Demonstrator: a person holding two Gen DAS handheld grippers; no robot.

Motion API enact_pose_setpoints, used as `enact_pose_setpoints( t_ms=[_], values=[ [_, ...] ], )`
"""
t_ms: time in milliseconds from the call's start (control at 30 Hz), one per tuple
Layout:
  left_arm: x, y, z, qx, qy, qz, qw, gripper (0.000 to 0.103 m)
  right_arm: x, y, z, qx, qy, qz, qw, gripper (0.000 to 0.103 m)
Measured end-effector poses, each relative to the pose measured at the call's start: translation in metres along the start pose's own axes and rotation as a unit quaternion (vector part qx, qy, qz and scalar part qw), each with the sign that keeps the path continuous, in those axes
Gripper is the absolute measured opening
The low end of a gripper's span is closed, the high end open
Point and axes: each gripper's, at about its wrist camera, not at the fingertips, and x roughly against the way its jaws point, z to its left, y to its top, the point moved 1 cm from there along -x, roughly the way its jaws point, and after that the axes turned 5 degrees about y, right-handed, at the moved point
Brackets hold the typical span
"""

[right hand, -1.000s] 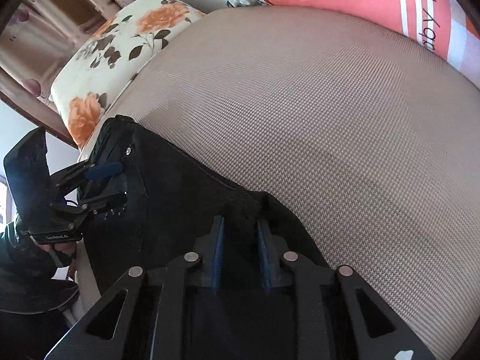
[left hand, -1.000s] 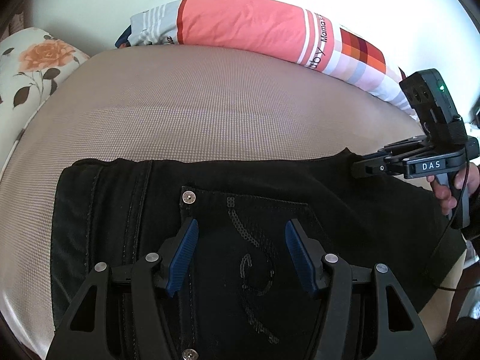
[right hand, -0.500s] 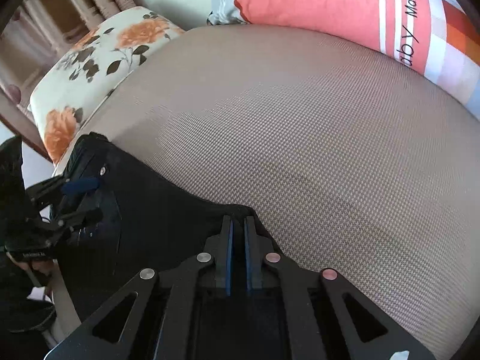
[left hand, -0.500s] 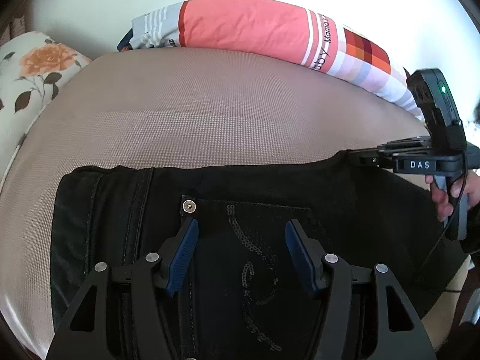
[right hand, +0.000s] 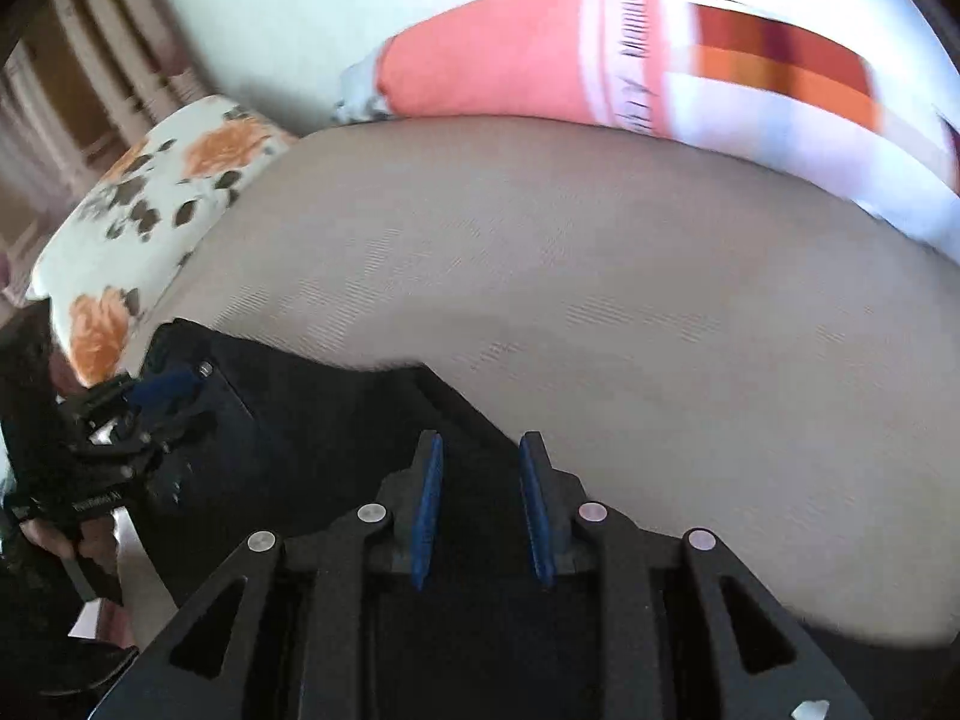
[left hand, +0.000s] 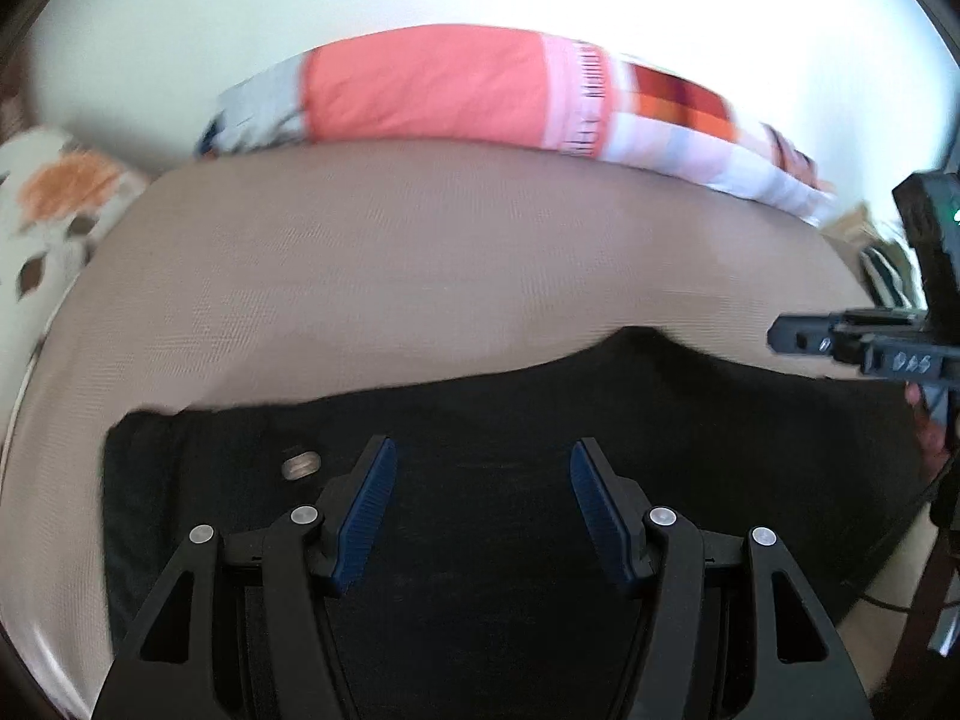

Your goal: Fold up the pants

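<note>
A: Where do the black pants [left hand: 540, 420] lie?

B: Across the lower half of the left wrist view, flat on the beige bed cover [left hand: 420, 252], with a striped pillow [left hand: 432, 90] along the top.

A: And the left gripper [left hand: 480, 504]?

B: Its blue pads [left hand: 366, 510] stand wide apart over the cloth, gripping nothing.

A: The right gripper [right hand: 480, 504]?

B: Low centre of its own view, pads parted by a moderate gap over the pants' edge; nothing is pinched. A floral cushion [right hand: 162, 198] sits at upper left.
</note>
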Motion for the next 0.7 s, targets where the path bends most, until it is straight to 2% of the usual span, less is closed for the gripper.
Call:
enact_pose_setpoints(
  t_ms=[67, 167, 300, 467, 600, 700],
  values=[
    [-0.004, 0.005, -0.019, -0.017, -0.018, 0.001, 0.9997, 0.061, 0.01, -0.02, -0.01, -0.011, -0.045, 0.004, 0.999, 0.026],
    [-0.019, 0.013, -0.046, -0.038, -0.04, 0.009, 0.9984, 0.061, 0.016, -0.045, -0.024, -0.03, -0.088, 0.011, 0.996, 0.026],
    [-0.043, 0.023, -0.071, -0.041, -0.061, 0.03, 0.9969, 0.061, 0.017, -0.064, -0.04, -0.056, -0.115, 0.017, 0.992, 0.026],
    [-0.06, 0.032, -0.089, -0.062, -0.056, 0.039, 0.9957, 0.059, 0.016, -0.072, -0.056, -0.085, -0.129, 0.009, 0.988, 0.025],
    [-0.083, 0.037, -0.095, -0.075, -0.02, 0.057, 0.9953, 0.055, 0.012, -0.073, -0.065, -0.086, -0.136, -0.002, 0.987, 0.024],
    [-0.092, 0.037, -0.096, -0.069, -0.017, 0.058, 0.9958, 0.055, 0.008, -0.071, -0.068, -0.091, -0.135, -0.006, 0.987, 0.026]
  ],
)
